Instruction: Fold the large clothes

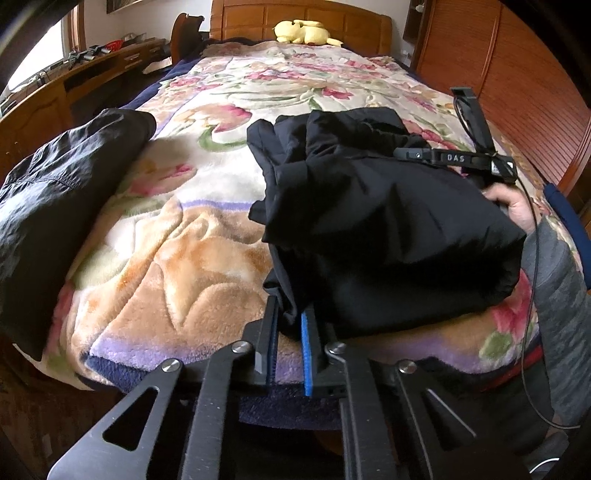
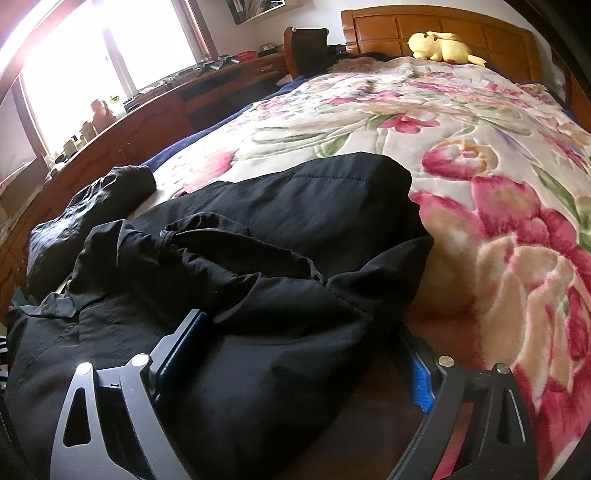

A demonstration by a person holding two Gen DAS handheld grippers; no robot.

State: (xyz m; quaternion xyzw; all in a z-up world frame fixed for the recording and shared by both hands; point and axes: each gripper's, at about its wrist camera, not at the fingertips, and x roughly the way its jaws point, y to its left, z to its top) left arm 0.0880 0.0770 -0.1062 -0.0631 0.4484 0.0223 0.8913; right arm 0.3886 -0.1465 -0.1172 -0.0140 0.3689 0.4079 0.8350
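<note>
Two claws work a black jacket (image 1: 388, 221) bunched near the foot of a bed (image 1: 166, 266) spread with a floral fleece blanket. Its bulk runs lengthwise from the foot toward the wooden headboard (image 1: 303, 18), where a yellow plush toy (image 1: 301, 31) lies; from the right wrist view, its long axis stretches up the bed, with a rumpled sleeve-like fold lying across the top. The left claw (image 1: 290, 321) is nearly closed, its blue-padded fingers pinching a hem of the jacket at the near edge of the mattress. The right claw (image 2: 295, 354) stands wide, one finger on the fabric at the left and the other beside the jacket's right flank; the garment's near end sits between the fingers, though whether the pads actually press on it is hard to judge in the dark cloth. A hand (image 1: 513, 208) in a grey sleeve holds that right claw at the jacket's far side. A second dark garment (image 1: 62, 195) lies well apart at the bed's left edge. A wooden tabletop (image 2: 177, 88) cluttered with small items runs beneath the bright window.
</note>
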